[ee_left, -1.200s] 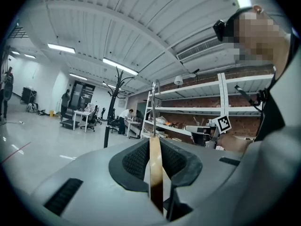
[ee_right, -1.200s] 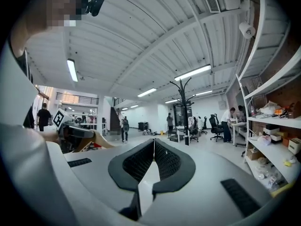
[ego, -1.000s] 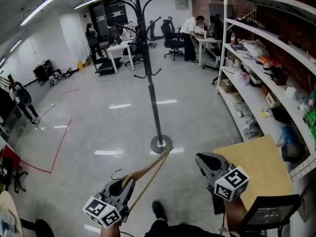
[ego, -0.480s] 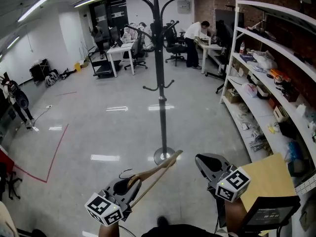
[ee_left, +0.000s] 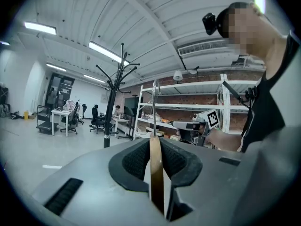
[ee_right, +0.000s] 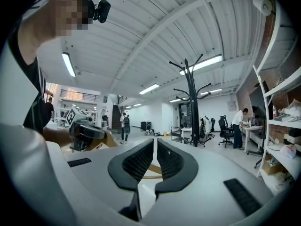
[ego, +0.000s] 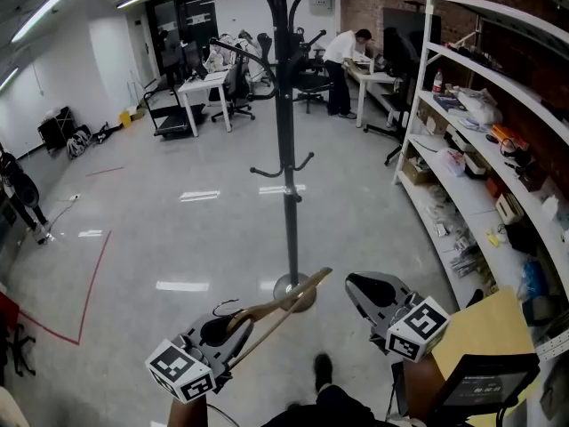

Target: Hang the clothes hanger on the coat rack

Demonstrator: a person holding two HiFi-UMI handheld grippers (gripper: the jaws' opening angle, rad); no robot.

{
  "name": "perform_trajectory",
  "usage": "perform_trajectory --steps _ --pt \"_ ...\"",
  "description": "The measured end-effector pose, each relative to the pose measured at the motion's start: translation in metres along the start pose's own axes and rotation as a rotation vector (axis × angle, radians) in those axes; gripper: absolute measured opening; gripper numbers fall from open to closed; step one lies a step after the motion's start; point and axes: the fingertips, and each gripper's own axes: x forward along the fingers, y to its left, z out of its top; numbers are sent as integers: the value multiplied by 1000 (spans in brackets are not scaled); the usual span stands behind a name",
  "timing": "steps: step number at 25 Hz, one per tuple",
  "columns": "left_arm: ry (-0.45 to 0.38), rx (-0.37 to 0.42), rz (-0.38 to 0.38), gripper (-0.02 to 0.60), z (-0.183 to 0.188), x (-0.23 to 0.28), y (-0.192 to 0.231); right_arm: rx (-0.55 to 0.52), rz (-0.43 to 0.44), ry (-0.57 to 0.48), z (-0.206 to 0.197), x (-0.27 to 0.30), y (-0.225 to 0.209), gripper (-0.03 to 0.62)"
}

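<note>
The left gripper (ego: 235, 329) squeezed the wooden hanger (ego: 286, 304) near its hook; it looked light and stiff. The right gripper (ego: 356, 285) was closed, empty.

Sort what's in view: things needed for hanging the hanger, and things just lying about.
For the job:
- wooden hanger, clamped in the left gripper
- coat rack

Just about:
- wall shelving with its clutter
- wooden tabletop
- desk
- office chair
- red floor tape
</note>
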Motion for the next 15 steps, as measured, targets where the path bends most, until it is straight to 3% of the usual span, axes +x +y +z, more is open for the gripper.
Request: perform_trajectory --steps 8,12,15 --pt "14 31 -65 53 44 86 65 -67 102 -12 14 70 -82 12" --pt "31 95 -93 52 78 125 90 -143 186 -19 38 97 -117 57" --pt "24 95 -136 53 104 147 104 -219 249 -23 56 114 -134 83"
